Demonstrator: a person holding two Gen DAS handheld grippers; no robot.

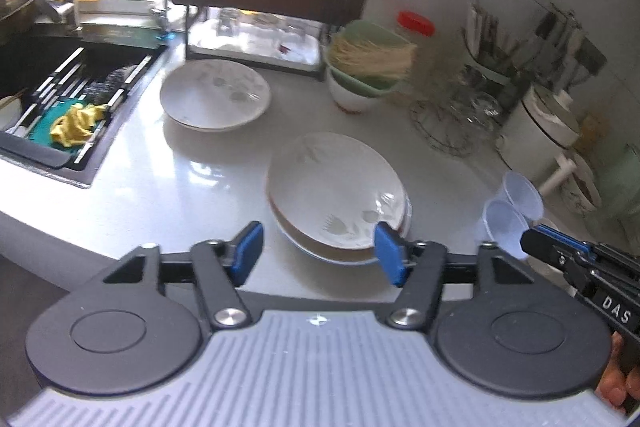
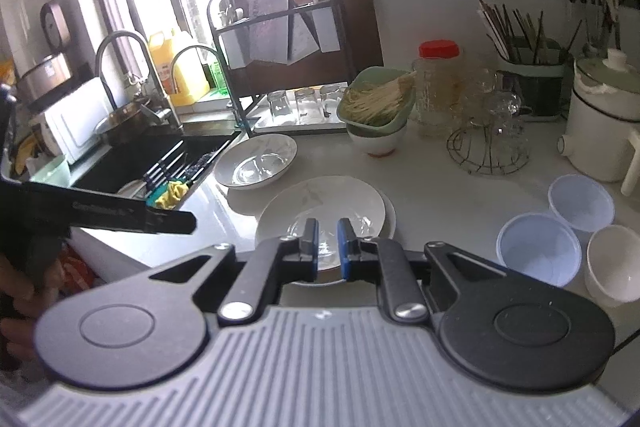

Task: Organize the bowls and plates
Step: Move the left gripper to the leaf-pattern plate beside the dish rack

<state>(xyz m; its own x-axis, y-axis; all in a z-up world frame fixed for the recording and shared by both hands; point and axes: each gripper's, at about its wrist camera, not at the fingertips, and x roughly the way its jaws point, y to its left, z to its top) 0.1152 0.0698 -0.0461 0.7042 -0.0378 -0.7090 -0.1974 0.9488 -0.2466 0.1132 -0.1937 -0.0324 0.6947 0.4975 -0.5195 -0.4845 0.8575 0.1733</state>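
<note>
A stack of white plates [image 1: 336,195] sits on the white counter near its front edge; it also shows in the right wrist view [image 2: 324,207]. A single white plate [image 1: 214,95] lies farther back by the sink, also in the right wrist view [image 2: 256,161]. My left gripper [image 1: 318,251] is open, its jaws wide, just in front of the stack with nothing between them. My right gripper [image 2: 328,241] hovers above the near rim of the stack, jaws a narrow gap apart and empty. Two pale blue bowls [image 2: 540,247] and a white bowl [image 2: 616,263] stand to the right.
A black sink [image 1: 60,99] with a yellow cloth lies at left. A dish rack [image 2: 288,67] with knives and glasses stands at the back. Stacked bowls with a straw brush [image 2: 376,115], a jar, a wire glass holder [image 2: 488,147] and a white pot [image 2: 604,131] line the back right.
</note>
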